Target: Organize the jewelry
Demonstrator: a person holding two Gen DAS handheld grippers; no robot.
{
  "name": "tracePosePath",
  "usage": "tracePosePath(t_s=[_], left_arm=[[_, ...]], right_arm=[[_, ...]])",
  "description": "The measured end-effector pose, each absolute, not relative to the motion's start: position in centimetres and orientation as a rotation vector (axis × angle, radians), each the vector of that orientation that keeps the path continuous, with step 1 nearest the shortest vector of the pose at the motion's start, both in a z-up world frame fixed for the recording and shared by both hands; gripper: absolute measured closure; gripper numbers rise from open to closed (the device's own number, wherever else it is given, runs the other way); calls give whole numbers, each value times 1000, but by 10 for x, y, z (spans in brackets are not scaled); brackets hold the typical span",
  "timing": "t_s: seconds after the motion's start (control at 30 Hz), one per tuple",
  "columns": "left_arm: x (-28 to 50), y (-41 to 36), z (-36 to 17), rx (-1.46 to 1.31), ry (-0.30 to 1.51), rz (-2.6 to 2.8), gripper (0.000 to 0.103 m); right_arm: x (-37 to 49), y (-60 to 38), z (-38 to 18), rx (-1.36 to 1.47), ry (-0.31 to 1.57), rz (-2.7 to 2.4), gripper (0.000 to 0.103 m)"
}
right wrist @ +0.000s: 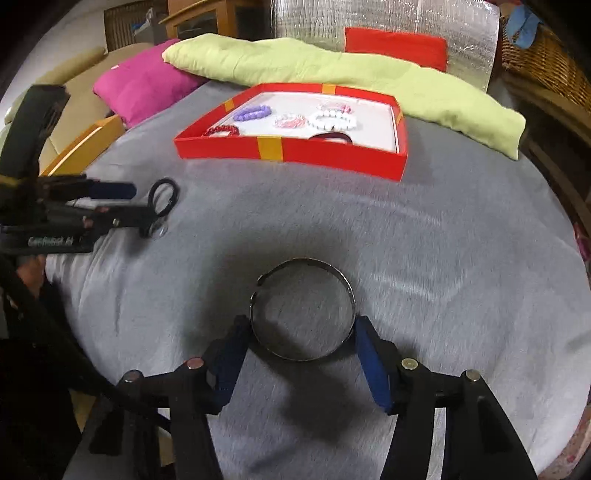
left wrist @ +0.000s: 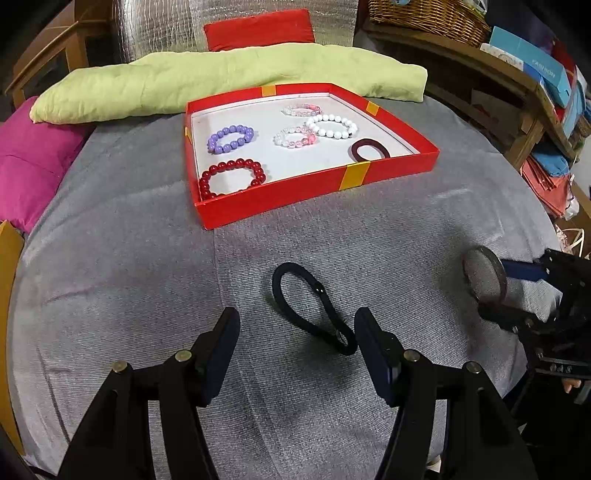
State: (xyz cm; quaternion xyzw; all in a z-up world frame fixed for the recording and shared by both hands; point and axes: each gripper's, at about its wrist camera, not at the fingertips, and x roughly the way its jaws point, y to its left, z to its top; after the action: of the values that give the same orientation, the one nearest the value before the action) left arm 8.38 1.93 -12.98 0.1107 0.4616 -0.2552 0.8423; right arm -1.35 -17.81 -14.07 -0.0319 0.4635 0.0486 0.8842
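A grey cloth [left wrist: 147,258] covers the round table; at its far left edge sits a magenta cushion [left wrist: 29,155], and a pale green pillow [left wrist: 221,85] stretches along the far side, with a red cushion [left wrist: 258,29] behind it.

The left gripper [left wrist: 295,332] hovers low over the near left part of the cloth, its jaws apart; a black hair tie [left wrist: 314,314] lies flat on the cloth between and just beyond the fingertips, its near loop close beside the right finger, though no pad clearly presses on it.

Farther off, in the middle, the red tray [left wrist: 258,206] rests on the cloth just in front of the green pillow; inside lie a dark red bead bracelet [left wrist: 232,177] at the near left, a purple bead bracelet [left wrist: 231,138] behind it, two pink-and-white bracelets toward the centre, a white bead bracelet [left wrist: 332,125] to their right, and a maroon hair tie [left wrist: 369,149] against the near right wall.

To the right, the right gripper [right wrist: 303,332] holds a metal bangle [right wrist: 303,310] clamped between its blue pads, the ring's sides touching both fingers; the bangle is over the near right cloth, well apart from the tray.
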Motion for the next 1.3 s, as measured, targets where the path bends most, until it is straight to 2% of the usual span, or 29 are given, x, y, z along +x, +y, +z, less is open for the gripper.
tracePosePath(t_s=[0.23, 0.3, 0.33, 0.37, 0.53, 0.63, 0.77, 0.9, 0.97, 1.0, 1.03, 1.13, 1.23, 1.3], left_arm=[[99, 30, -131, 144, 1002, -516, 38], [102, 33, -131, 133, 1006, -505, 43], [103, 35, -131, 132, 1007, -498, 51], [104, 36, -131, 129, 1010, -495, 53], [105, 39, -129, 117, 1016, -488, 53], [104, 38, -126, 87, 1019, -517, 52], [96, 26, -124, 122, 1000, -549, 44], [92, 17, -128, 155, 1009, -565, 43], [93, 13, -132, 162, 1016, -563, 43], [93, 12, -133, 165, 1013, -565, 43], [92, 12, -133, 162, 1011, -569, 45], [93, 13, -135, 164, 1010, -570, 69], [93, 17, -135, 162, 1005, -560, 85], [95, 19, -135, 149, 1008, -560, 88]], right_arm=[[36, -195, -130, 47, 942, 75, 42], [50, -196, -129, 81, 946, 71, 42], [56, -196, -131, 98, 950, 69, 42], [60, -196, -132, 109, 952, 62, 41], [62, -187, -132, 104, 961, 53, 30], [58, -182, -134, 51, 966, 45, 30], [53, -184, -136, 32, 952, 26, 30], [54, -188, -139, 22, 939, -16, 40], [53, -187, -139, -7, 925, -28, 52], [52, -188, -139, -15, 918, -32, 52], [52, -188, -139, -9, 917, -31, 52], [51, -191, -138, 11, 914, -25, 52], [51, -196, -137, 48, 916, -15, 52], [50, -198, -137, 64, 919, -12, 50]])
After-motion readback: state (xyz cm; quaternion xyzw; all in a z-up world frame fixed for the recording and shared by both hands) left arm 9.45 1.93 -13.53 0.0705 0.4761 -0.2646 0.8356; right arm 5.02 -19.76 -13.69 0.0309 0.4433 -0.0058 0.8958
